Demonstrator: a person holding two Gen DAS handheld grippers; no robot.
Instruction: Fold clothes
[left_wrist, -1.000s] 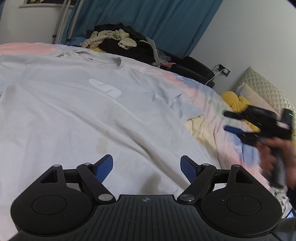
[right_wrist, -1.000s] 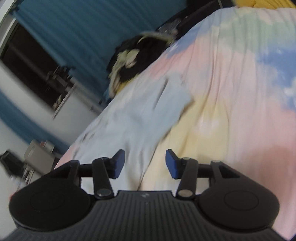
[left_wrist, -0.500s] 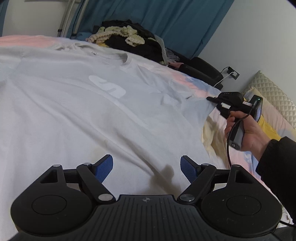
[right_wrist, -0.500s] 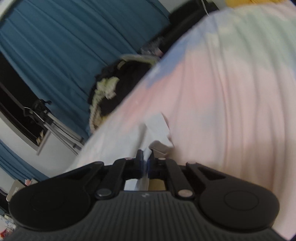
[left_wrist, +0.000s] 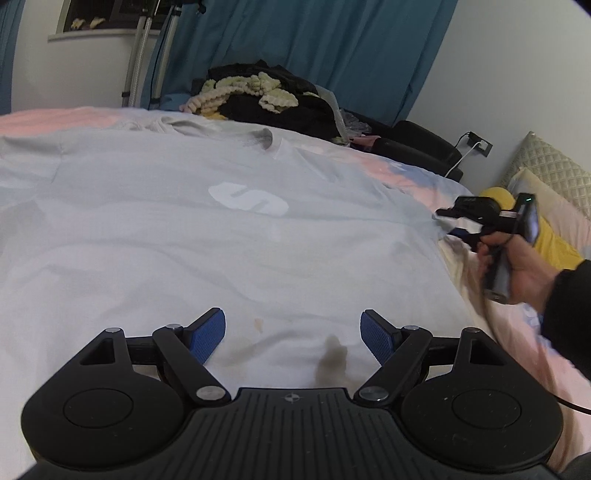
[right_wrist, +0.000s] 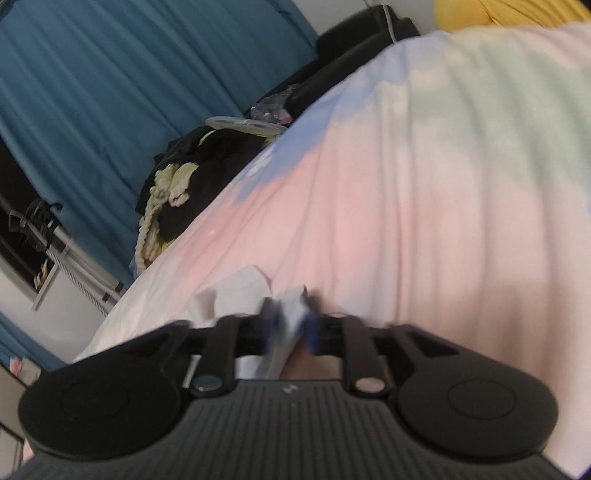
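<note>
Bedroom, teal curtains (left_wrist: 332, 48) at the far wall; bed with pastel quilt (right_wrist: 424, 184) as work surface.

Item: pale T-shirt (left_wrist: 221, 229), spread flat, printed side up, collar toward the far side, hem nearest the left wrist camera. Long axis runs near to far. Its right sleeve (right_wrist: 247, 291) reaches out toward the right edge of the bed.

Left gripper (left_wrist: 293, 332): jaws wide apart, nothing between them, hovering just over the near hem at the shirt's middle.

Right gripper (right_wrist: 290, 323): at the right sleeve tip, well right of the shirt body. Jaws opening; a fold of sleeve cloth lies between the blurred fingers, apparently no longer pinched.

Bystander goods: dark clothes pile (left_wrist: 273, 99) at the far end, yellow cushion (left_wrist: 554, 240) at far right.

Governing relation: the sleeve lies at the right gripper, far from the left; any inward fold of that sleeve likely falls to the right hand, moving leftward across the shirt's long axis.
</note>
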